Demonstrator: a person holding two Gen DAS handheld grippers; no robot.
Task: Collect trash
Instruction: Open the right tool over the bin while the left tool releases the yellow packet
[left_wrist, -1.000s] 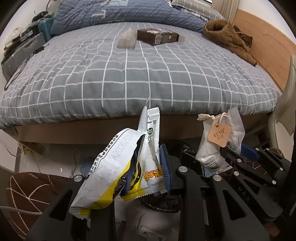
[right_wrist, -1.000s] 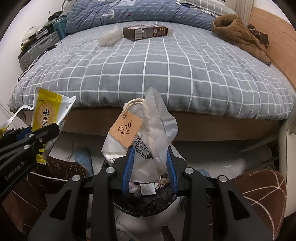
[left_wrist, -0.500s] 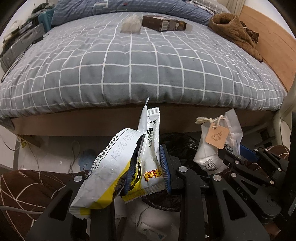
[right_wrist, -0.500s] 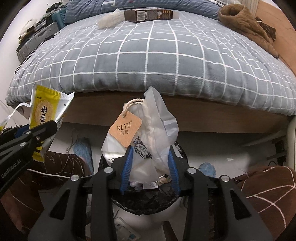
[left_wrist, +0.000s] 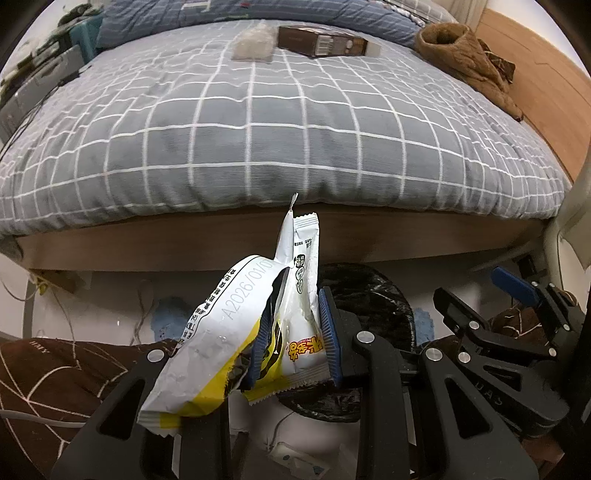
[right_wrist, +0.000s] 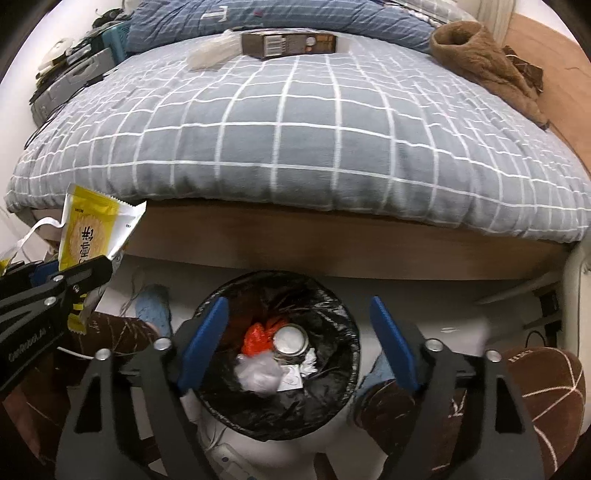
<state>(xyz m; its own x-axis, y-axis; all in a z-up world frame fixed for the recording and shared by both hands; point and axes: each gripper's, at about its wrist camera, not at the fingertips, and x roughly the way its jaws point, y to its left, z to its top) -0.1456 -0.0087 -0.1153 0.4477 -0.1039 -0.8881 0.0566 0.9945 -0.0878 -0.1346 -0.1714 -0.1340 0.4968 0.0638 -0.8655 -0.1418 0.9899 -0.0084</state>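
My left gripper (left_wrist: 295, 332) is shut on yellow-and-white snack wrappers (left_wrist: 229, 332), which stick up out of the jaws. It hangs just left of a white bin with a black liner (left_wrist: 373, 295). In the right wrist view the same wrappers (right_wrist: 88, 236) show at the left edge. My right gripper (right_wrist: 298, 306) hovers straight over the bin (right_wrist: 343, 325). Its jaws are opening wide and nothing is between them. A crumpled clear plastic bag (right_wrist: 255, 373) lies inside the bin with an orange scrap and a metal can. On the bed lie a brown box (right_wrist: 288, 42) and a clear bag (right_wrist: 214, 53).
The bed with a grey checked quilt (right_wrist: 295, 140) runs across behind the bin, its wooden frame close to the rim. A brown garment (right_wrist: 476, 55) lies at the bed's right. Brown patterned fabric (right_wrist: 535, 387) flanks the bin on both sides. A blue object (right_wrist: 153, 306) lies on the floor.
My right gripper's jaws have spread apart, and the clear plastic bag with the tag has dropped from them into the bin. The left gripper keeps its hold on the wrappers.
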